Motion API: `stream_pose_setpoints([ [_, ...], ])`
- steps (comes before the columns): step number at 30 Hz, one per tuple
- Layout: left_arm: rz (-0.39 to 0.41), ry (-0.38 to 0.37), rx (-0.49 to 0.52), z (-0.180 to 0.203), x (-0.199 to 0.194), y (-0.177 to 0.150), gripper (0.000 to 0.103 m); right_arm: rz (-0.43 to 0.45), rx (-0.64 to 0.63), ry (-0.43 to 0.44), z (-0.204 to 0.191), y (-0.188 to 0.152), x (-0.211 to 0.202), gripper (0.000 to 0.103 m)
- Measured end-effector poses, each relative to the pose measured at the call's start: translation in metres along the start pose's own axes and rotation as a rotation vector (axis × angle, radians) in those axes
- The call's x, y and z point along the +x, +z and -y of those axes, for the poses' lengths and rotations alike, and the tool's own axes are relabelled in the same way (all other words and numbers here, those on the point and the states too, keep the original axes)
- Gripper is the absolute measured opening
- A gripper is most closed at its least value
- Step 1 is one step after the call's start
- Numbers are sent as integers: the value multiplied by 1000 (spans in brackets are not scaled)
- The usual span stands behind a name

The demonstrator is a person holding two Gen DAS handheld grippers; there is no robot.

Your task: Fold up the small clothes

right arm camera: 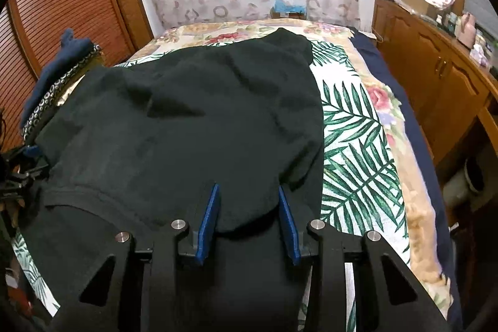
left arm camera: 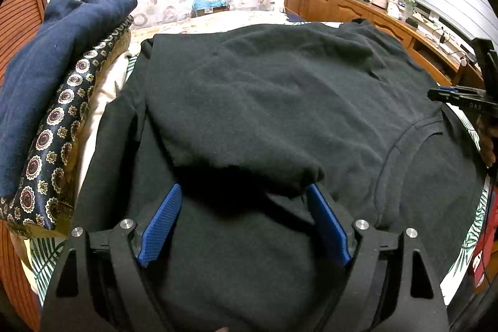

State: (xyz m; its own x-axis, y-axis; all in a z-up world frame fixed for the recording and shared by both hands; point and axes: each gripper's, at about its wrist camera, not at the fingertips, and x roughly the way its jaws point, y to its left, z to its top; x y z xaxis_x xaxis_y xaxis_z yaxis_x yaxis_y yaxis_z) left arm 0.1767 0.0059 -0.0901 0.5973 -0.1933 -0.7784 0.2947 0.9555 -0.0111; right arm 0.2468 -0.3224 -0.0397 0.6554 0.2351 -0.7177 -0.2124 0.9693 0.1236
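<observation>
left wrist: left tool (left arm camera: 242, 192) stands wide apart, a folded edge of the black shirt (left arm camera: 280, 101) between its pads, unclamped | right wrist: right tool (right arm camera: 247, 192) half apart astride shirt's fold, on the bed (right arm camera: 358, 145)

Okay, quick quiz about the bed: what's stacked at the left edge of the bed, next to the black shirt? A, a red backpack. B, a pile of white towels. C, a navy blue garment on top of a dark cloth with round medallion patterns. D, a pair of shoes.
C: beside the black shirt, a navy blue garment lies on top of a dark medallion-patterned cloth at the bed's left edge.
</observation>
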Motion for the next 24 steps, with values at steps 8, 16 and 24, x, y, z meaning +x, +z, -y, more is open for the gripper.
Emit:
stream_pose_setpoints([
  [8, 0, 14, -13, 1, 1, 0, 84, 26, -43, -38, -8, -10, 3, 39],
  [16, 22, -52, -85, -12, -10, -2, 73, 21, -71, -65, -15, -8, 0, 40],
  [24, 78, -102, -202, -38, -26, 7, 68, 21, -71, -62, -13, -8, -1, 40],
])
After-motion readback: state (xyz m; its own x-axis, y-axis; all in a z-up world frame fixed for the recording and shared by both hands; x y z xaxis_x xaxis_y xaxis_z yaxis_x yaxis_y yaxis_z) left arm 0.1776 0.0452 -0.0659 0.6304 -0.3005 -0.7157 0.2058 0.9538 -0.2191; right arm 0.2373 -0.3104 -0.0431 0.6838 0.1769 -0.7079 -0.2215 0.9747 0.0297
